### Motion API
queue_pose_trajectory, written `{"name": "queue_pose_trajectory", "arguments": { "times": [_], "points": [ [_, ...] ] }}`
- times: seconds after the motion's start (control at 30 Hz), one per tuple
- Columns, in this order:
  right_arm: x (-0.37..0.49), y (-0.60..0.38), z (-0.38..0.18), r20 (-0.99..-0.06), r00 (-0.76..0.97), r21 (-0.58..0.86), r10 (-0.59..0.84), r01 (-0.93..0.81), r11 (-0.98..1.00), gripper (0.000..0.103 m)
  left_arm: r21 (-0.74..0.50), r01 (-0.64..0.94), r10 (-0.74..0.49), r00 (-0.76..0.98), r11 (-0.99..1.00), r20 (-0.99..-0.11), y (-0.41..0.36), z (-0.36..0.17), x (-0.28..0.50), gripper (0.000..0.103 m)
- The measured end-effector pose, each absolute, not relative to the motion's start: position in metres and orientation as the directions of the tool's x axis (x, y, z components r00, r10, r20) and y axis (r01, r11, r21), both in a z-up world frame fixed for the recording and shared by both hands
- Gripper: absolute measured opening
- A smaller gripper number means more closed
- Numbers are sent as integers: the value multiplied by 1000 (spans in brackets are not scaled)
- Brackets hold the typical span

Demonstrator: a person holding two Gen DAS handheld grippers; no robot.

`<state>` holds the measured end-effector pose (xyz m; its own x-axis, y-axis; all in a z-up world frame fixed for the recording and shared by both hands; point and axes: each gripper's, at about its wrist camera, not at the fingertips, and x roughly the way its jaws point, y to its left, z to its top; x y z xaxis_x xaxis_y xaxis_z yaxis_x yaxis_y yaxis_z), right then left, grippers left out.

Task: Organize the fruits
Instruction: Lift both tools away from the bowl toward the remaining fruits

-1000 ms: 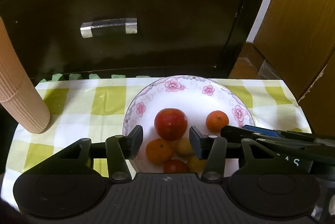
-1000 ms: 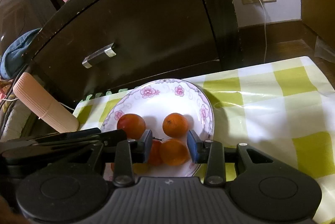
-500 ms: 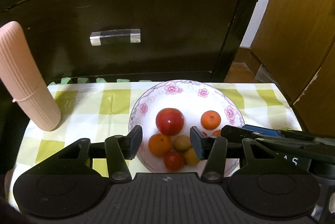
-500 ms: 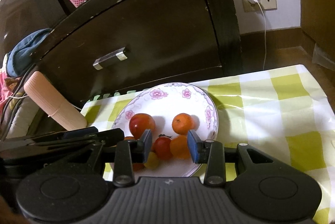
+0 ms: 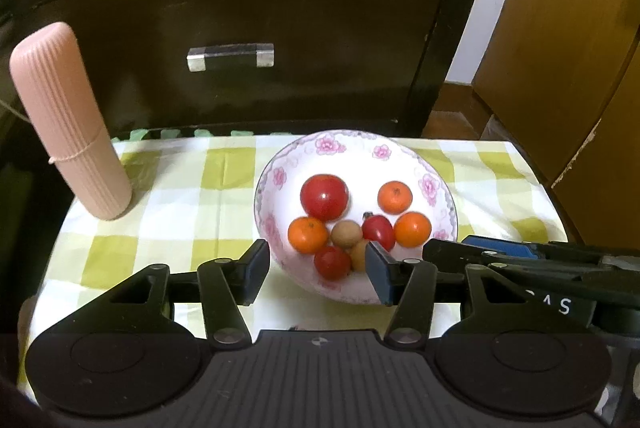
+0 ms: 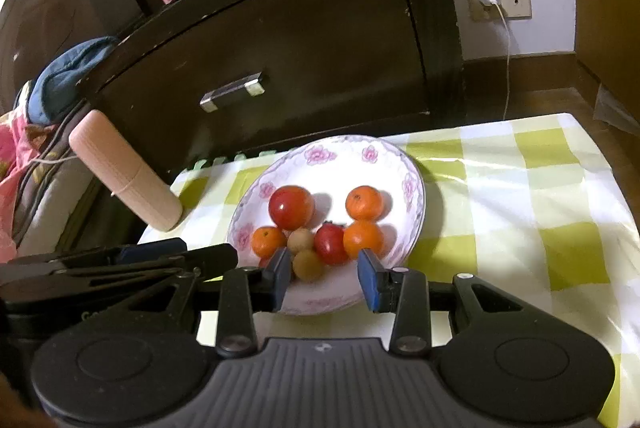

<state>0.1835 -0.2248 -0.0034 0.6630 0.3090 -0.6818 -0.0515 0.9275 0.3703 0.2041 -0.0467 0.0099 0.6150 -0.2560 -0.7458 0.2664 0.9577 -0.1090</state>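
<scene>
Fruits (image 5: pixel 324 198) lie grouped in a floral plate (image 5: pixel 436 184) at the centre of the frame, on a counter (image 5: pixel 180 212) under green-checked cloth. We count two large and small red tomatoes, three oranges (image 5: pixel 395 197) and two brownish round fruits, most of them touching. The left gripper (image 5: pixel 316 272), lower centre, hovers over the plate's near rim; its jaws are opening and grip nothing. The right gripper (image 6: pixel 324 278) stands narrow and empty over the same rim. A pink ribbed cylinder (image 5: pixel 68 120) stands upright at the left.
</scene>
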Motion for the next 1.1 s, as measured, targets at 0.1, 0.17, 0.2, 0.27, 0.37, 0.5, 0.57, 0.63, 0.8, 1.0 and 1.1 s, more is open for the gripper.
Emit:
{"name": "queue_pose_trajectory", "arguments": {
  "times": [0.1,0.17,0.2,0.27,0.37,0.5,0.57,0.63,0.8,1.0,1.1],
  "points": [
    [176,-221,-5,-692,651,366,314,-58,929,36,-102,266,-250,611,959,-752,-44,10,198,61],
    [174,-220,-5,-694,647,367,316,-60,928,36,-96,267,-244,608,959,-756,-43,9,193,61],
    [172,-219,-5,-696,643,367,319,-62,928,36,-93,266,-241,605,960,-758,-42,9,191,61],
    [169,-216,-7,-700,637,365,322,-68,928,36,-88,264,-236,603,961,-762,-40,8,188,61],
    [166,-212,-9,-710,623,365,330,-76,928,36,-86,257,-228,596,963,-770,-35,5,183,60],
    [162,-204,-12,-719,605,367,342,-86,926,36,-93,244,-222,583,965,-782,-26,2,177,60],
    [159,-200,-14,-723,596,367,348,-96,925,36,-98,238,-222,577,966,-786,-22,0,175,60],
    [158,-196,-15,-727,589,365,353,-104,925,36,-100,229,-217,570,968,-792,-18,-1,172,60],
    [157,-186,-21,-735,568,368,371,-125,921,36,-101,220,-210,561,970,-801,-9,-5,169,61],
    [159,-181,-30,-752,542,363,375,-133,922,37,-93,220,-203,555,971,-807,0,-12,168,74],
    [159,-178,-35,-764,527,355,373,-139,924,37,-75,224,-187,539,972,-821,2,-17,168,74]
  ]
}}
